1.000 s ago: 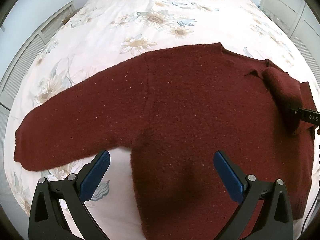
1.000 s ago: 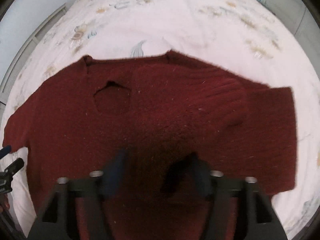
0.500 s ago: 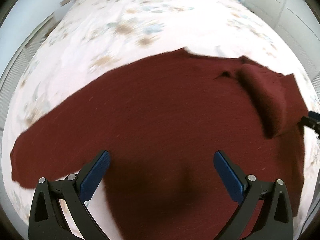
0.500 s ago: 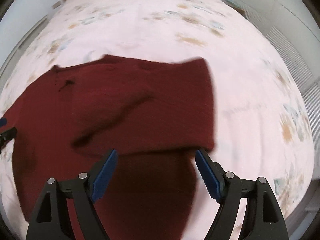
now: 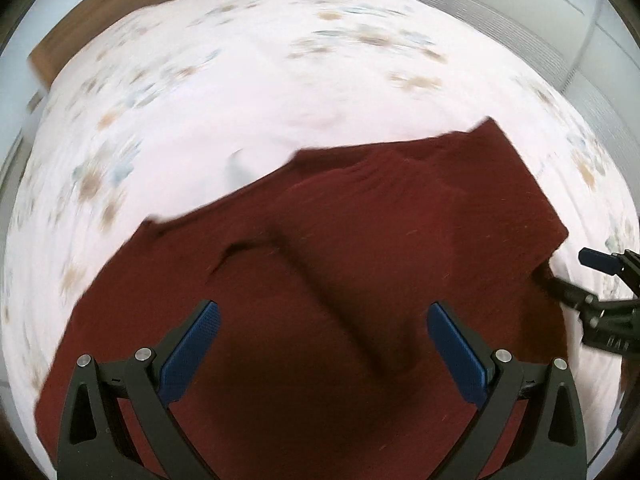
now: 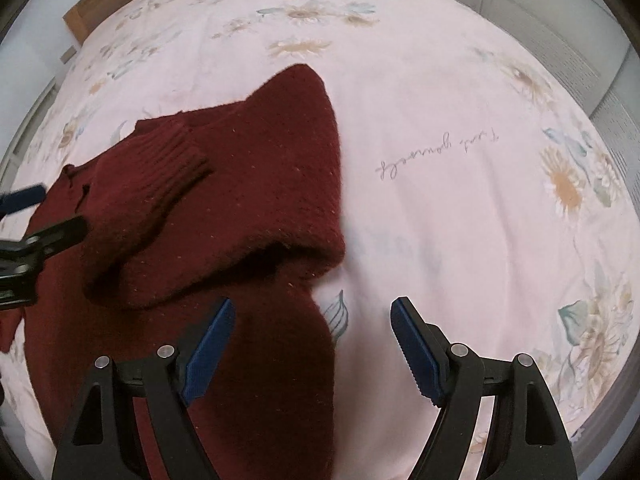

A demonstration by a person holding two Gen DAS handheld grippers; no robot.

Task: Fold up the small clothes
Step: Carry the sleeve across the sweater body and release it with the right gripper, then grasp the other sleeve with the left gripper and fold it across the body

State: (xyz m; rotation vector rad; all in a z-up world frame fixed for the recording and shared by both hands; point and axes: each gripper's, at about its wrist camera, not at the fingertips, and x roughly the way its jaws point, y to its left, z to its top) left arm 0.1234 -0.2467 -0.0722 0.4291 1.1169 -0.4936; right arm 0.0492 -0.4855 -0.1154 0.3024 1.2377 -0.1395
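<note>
A dark red knitted sweater (image 5: 360, 248) lies on the bed, with its right sleeve folded across the body; the ribbed cuff (image 6: 168, 160) rests on the chest. My left gripper (image 5: 320, 348) is open and empty, hovering over the sweater's body. My right gripper (image 6: 312, 344) is open and empty, above the sweater's right edge and the bare sheet. The right gripper also shows at the right edge of the left wrist view (image 5: 600, 280), and the left gripper at the left edge of the right wrist view (image 6: 24, 216).
The bed carries a pale pink sheet with a flower print (image 6: 460, 140). A wooden headboard (image 6: 92, 8) is at the far end. White cupboard doors (image 5: 540, 20) stand to the right of the bed.
The right gripper has let go of the folded sleeve, opened and swung right toward the sweater's edge. The left gripper has swung right over the sweater's body. The sleeve now lies across the chest.
</note>
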